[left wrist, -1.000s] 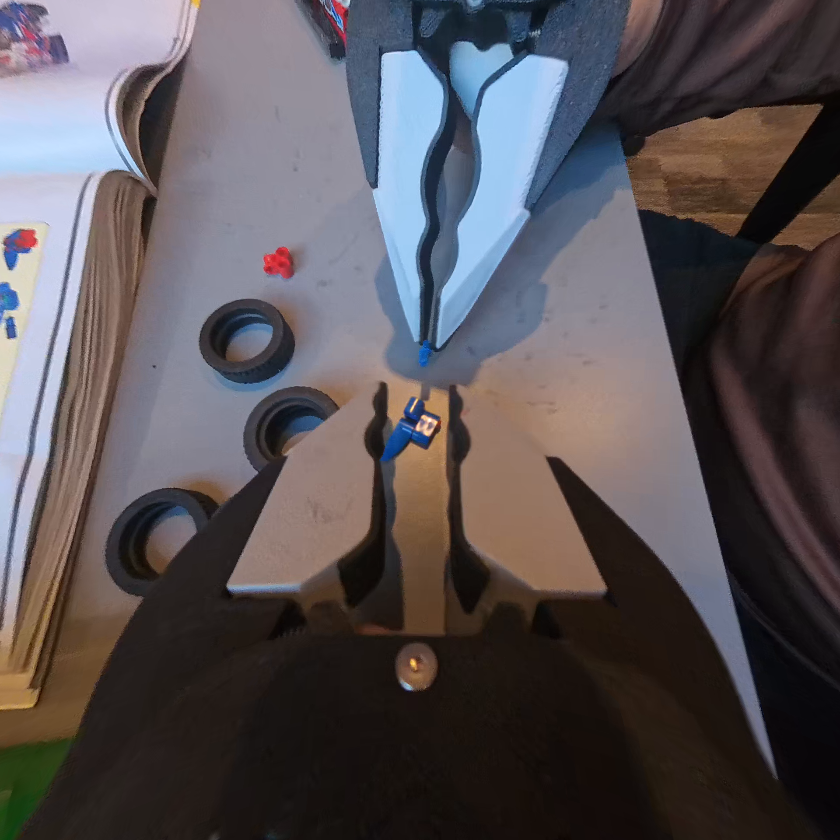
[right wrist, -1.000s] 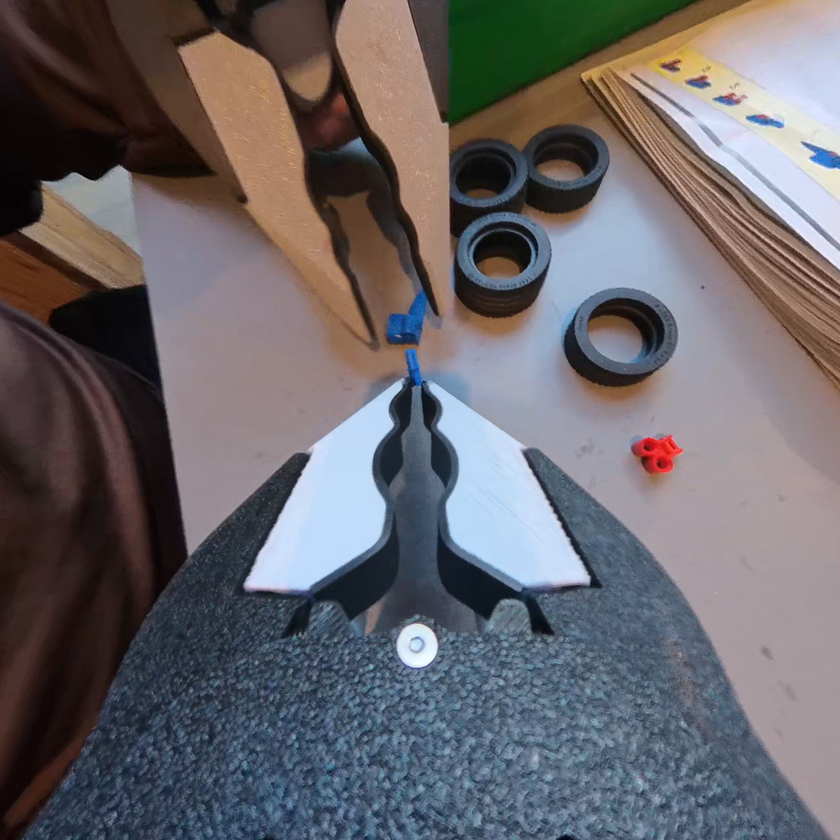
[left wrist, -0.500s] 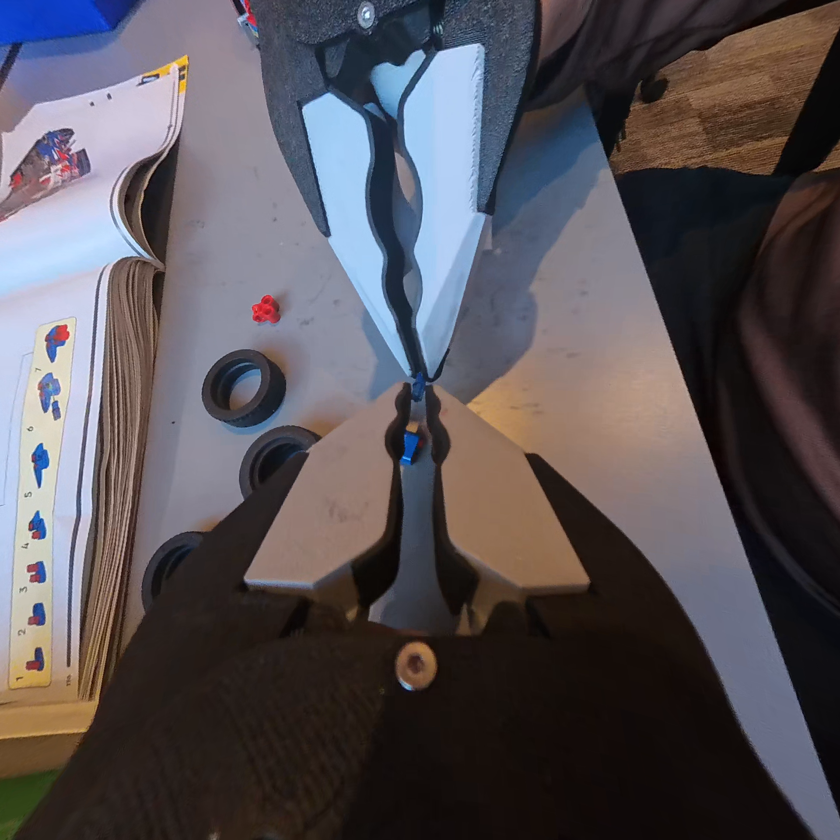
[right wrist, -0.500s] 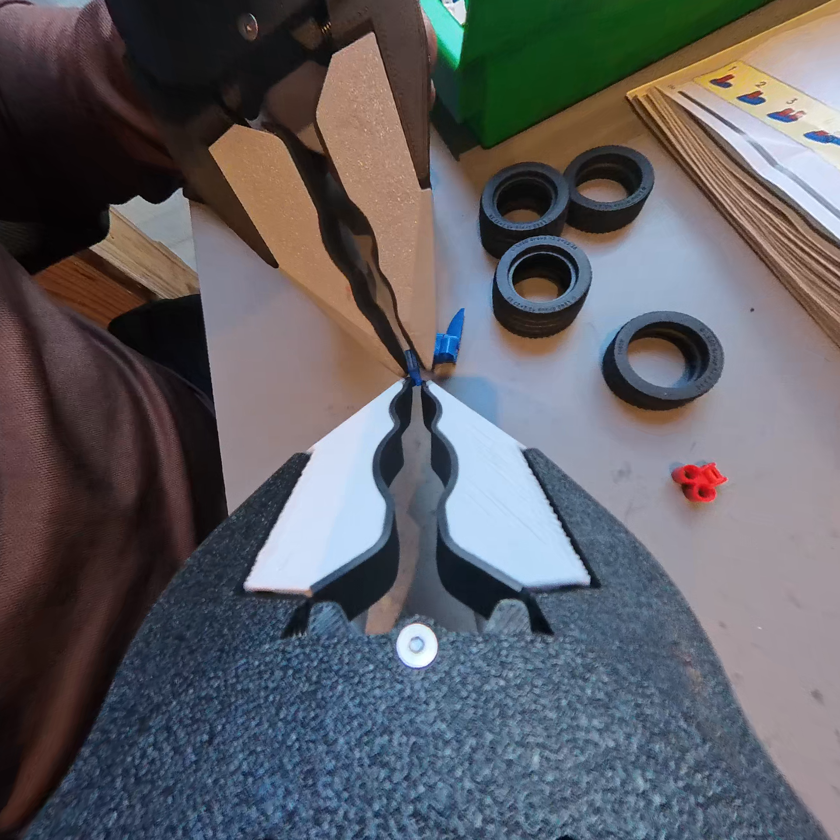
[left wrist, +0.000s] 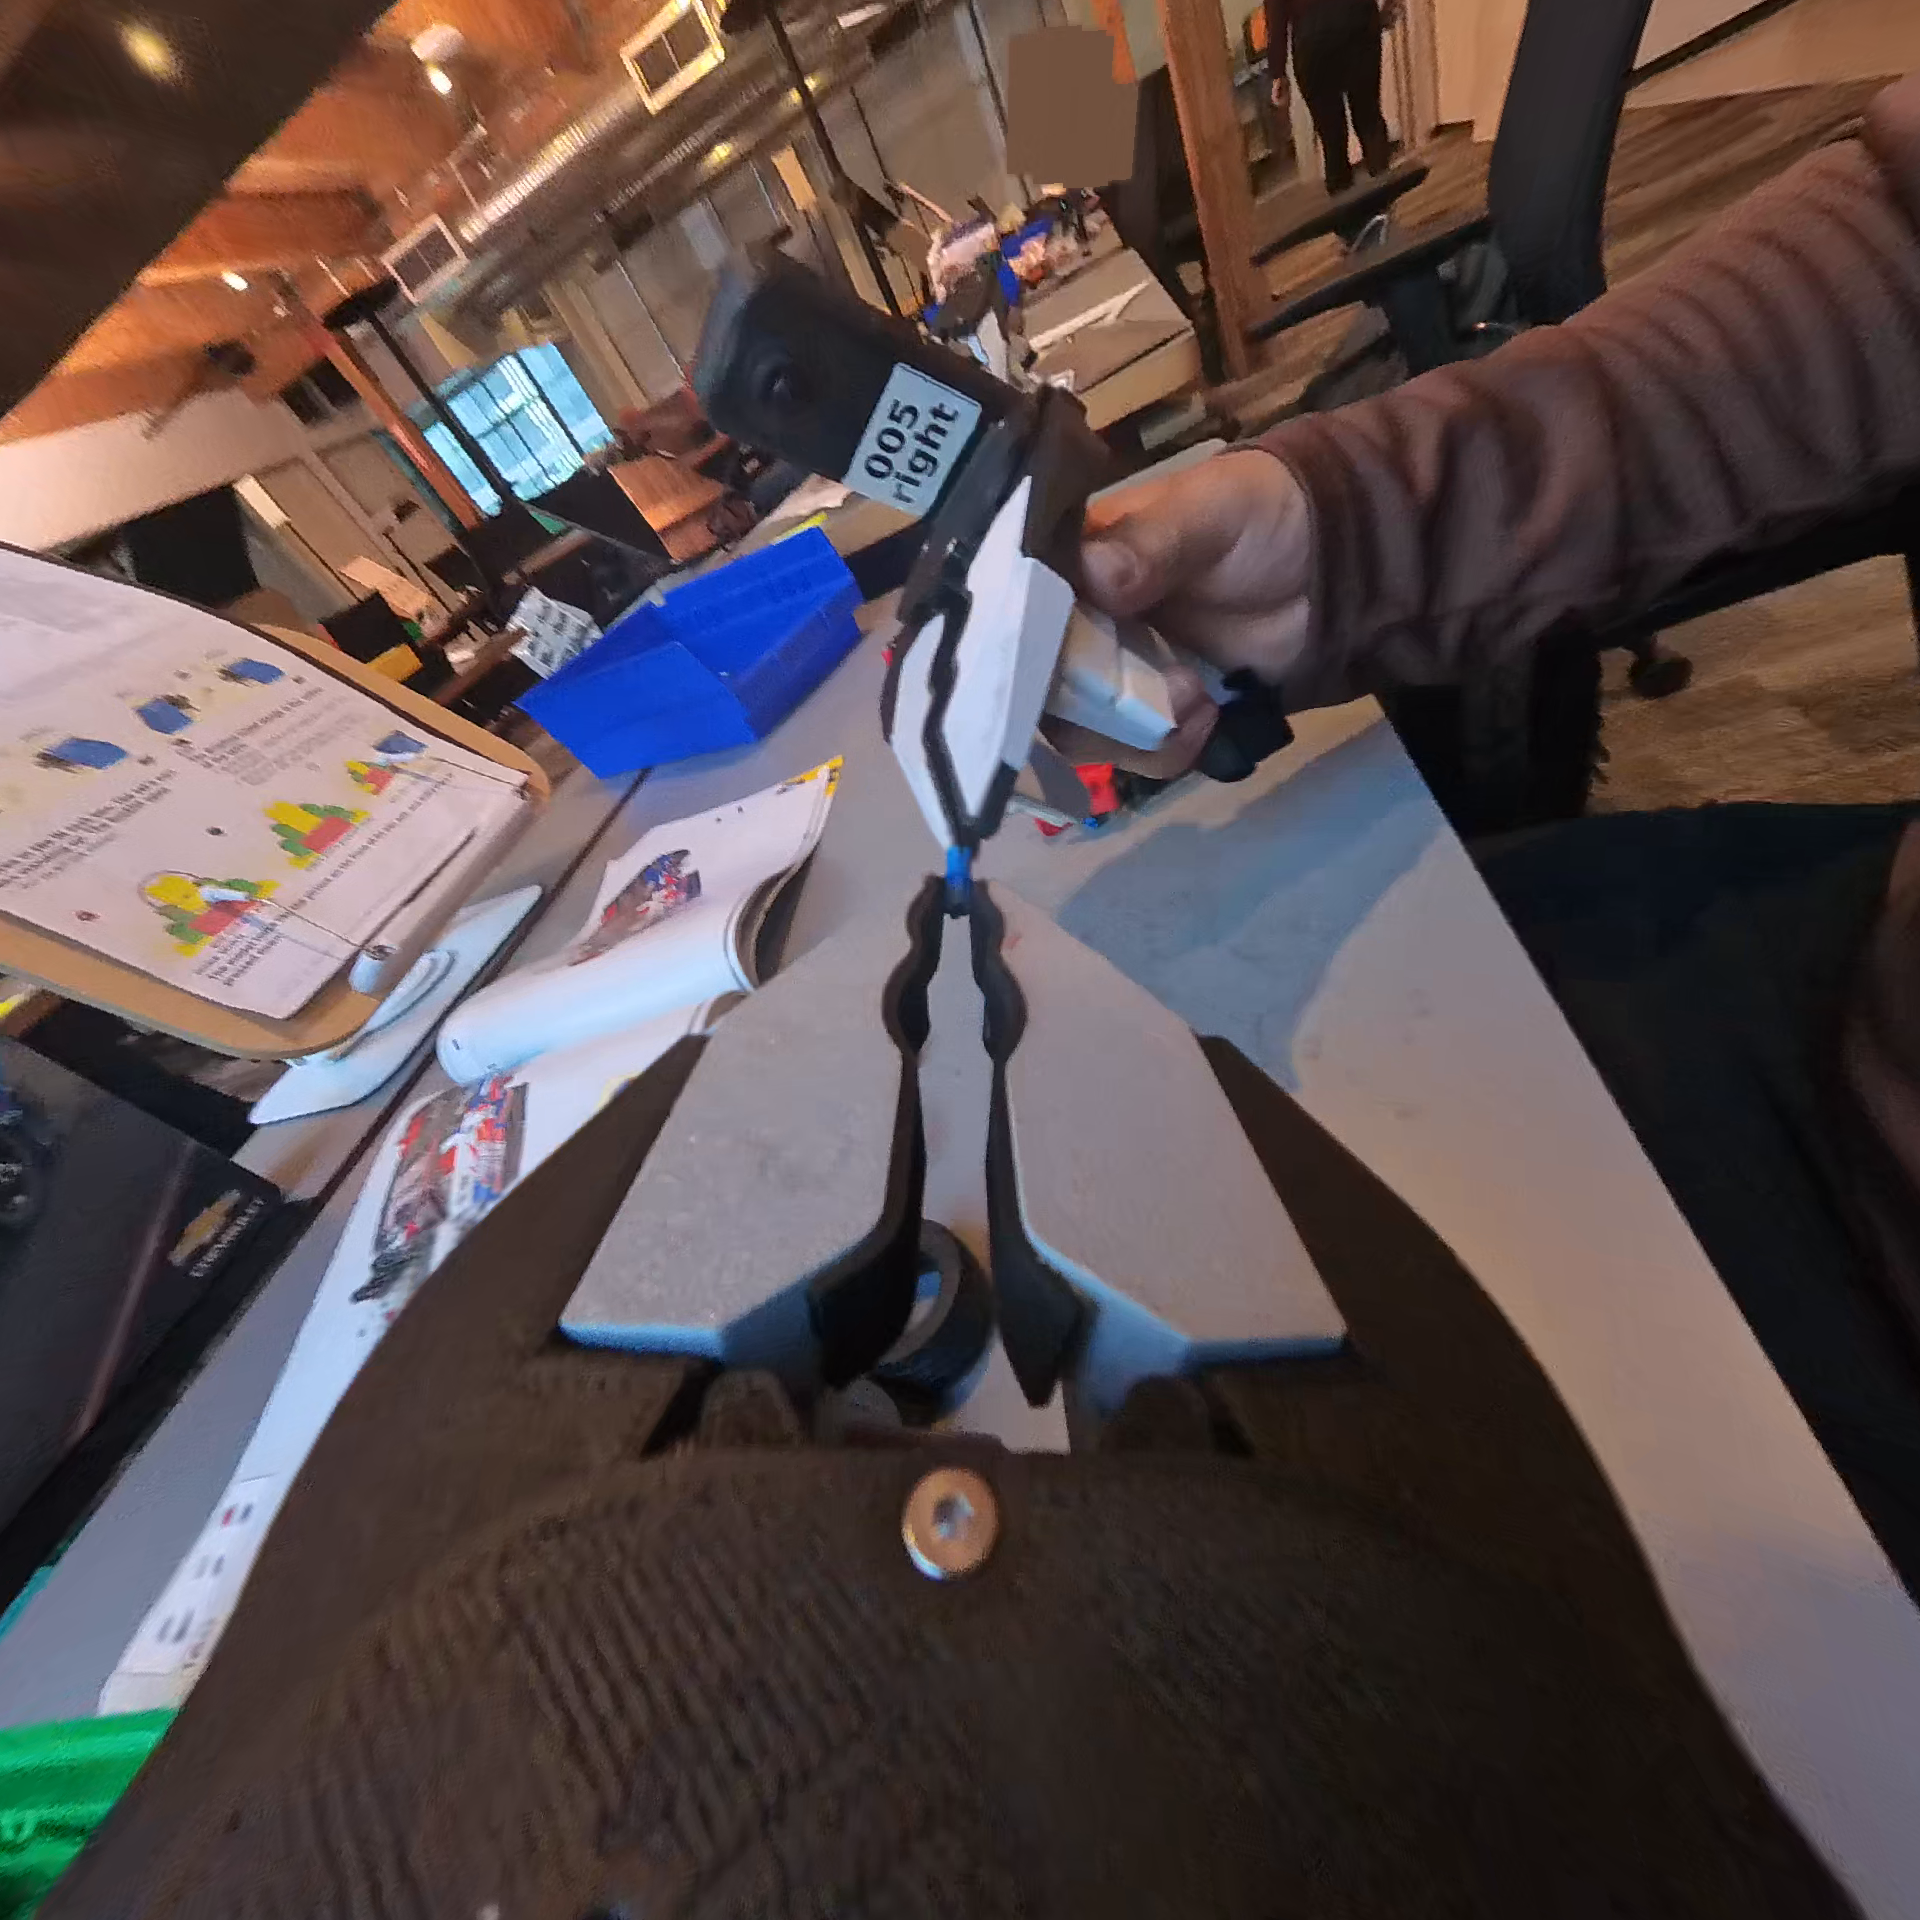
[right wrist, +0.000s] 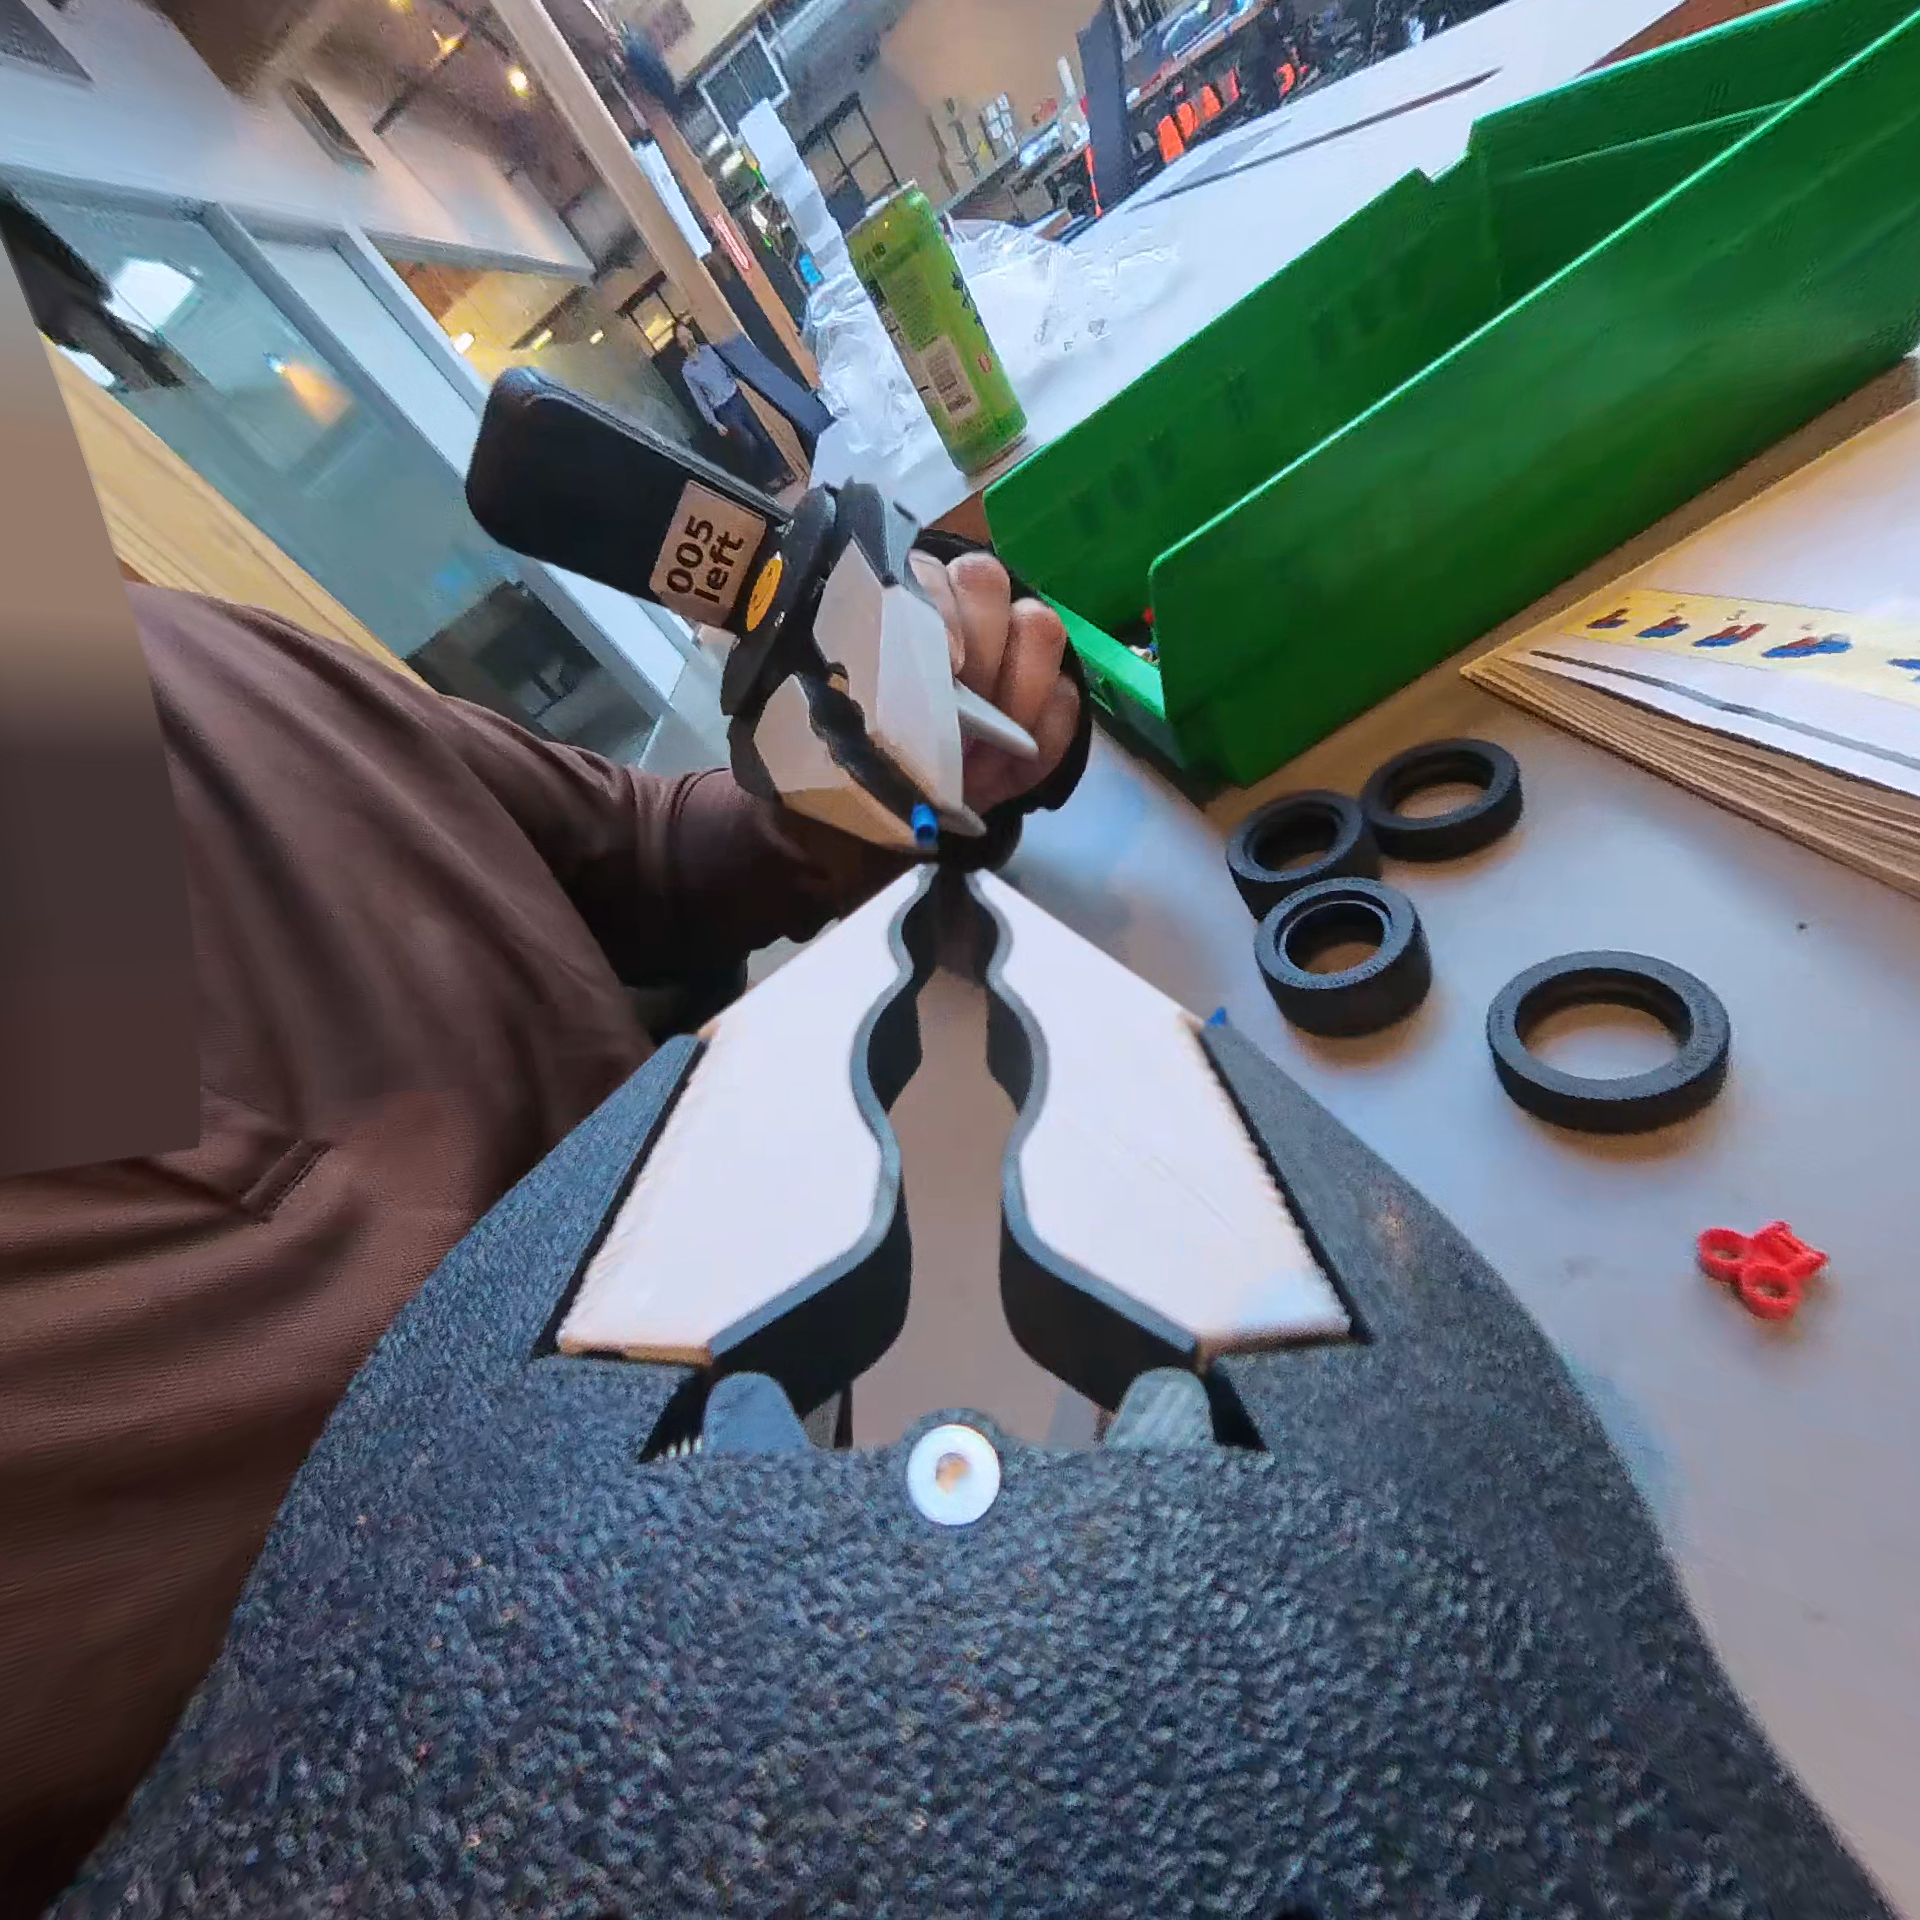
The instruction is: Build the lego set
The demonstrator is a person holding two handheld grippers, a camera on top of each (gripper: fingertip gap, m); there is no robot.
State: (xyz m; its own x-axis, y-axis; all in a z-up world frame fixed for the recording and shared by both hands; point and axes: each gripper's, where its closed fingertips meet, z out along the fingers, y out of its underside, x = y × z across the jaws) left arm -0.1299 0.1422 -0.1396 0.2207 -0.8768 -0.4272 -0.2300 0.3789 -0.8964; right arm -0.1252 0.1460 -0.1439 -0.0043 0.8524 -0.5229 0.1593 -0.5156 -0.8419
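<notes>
A small blue Lego pin [left wrist: 957, 878] is pinched between the tips of both grippers, above the grey table [left wrist: 1403, 1039]. My left gripper [left wrist: 956, 914] is shut on its near end. My right gripper [left wrist: 961, 836], white-fingered and held by a hand, is shut on its far end. In the right wrist view my right gripper [right wrist: 942, 881] meets the left gripper [right wrist: 920, 836] tip to tip, and the pin's end [right wrist: 921, 821] sticks out there. A second blue piece [right wrist: 1216, 1013] peeks out behind my right finger, mostly hidden.
Several black tyres [right wrist: 1340, 956] and a red piece [right wrist: 1761, 1268] lie on the table to the right. A green bin [right wrist: 1455, 416], a green can [right wrist: 935, 332], an open manual [right wrist: 1766, 707], a blue bin [left wrist: 707, 655] and a clipboard [left wrist: 208, 810] stand around. Only a small space, under 4 cm, lies between the two pairs of fingers.
My left gripper closed on the pin held by the right gripper. Both grippers then rose off the table and tilted up, with the pin between them. The other blue piece stayed on the table.
</notes>
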